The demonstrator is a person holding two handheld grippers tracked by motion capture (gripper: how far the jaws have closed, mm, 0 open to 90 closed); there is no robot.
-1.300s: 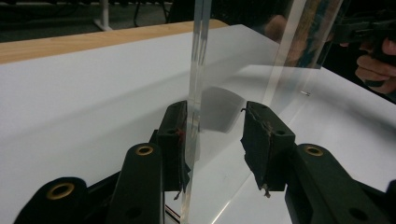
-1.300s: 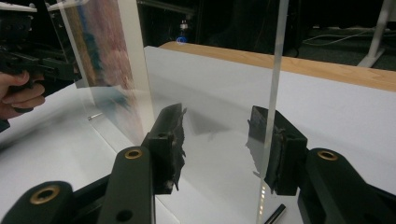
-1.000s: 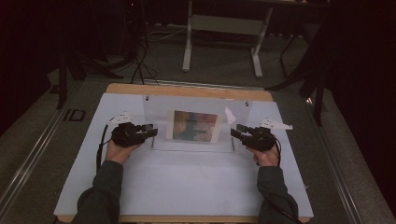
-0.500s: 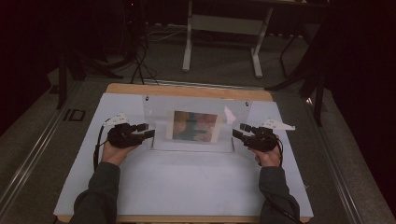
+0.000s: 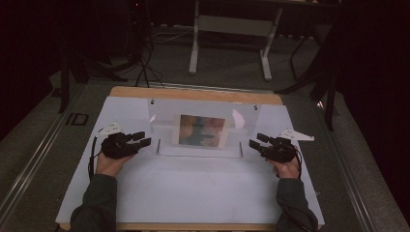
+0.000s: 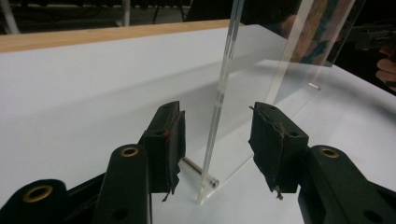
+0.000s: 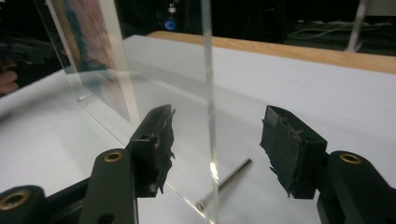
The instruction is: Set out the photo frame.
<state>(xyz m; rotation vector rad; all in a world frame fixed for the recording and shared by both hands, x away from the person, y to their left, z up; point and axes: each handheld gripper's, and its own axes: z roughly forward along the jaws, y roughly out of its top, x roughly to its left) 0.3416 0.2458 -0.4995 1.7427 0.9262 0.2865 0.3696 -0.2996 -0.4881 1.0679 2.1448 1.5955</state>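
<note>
A wooden worktop with a white sheet over it (image 5: 193, 193) is carrying a clear acrylic picture frame holding a coloured print (image 5: 202, 129), which is standing upright near the far middle of the sheet. In the high view the frame is sitting between the two hands, its side edges well clear of both, and the print is facing the person.

The left gripper view is showing what the high view cannot: the clear acrylic picture frame holding a coloured print (image 6: 224, 88) is presenting its thin side edge straight on, rising between the two black jaws without touching either pad. A small metal support pin (image 6: 198, 171) is projecting from the frame's foot. The right gripper view is giving the mirror of this: the opposite edge (image 7: 208, 84) is standing in the gap, with its own support pin (image 7: 226, 183) lying on the sheet.

The left gripper (image 5: 143, 139) is standing open, having just been opening, with the frame edge unpressed between its jaws. The right gripper (image 5: 256, 141) is likewise open, pads apart from the acrylic.
</note>
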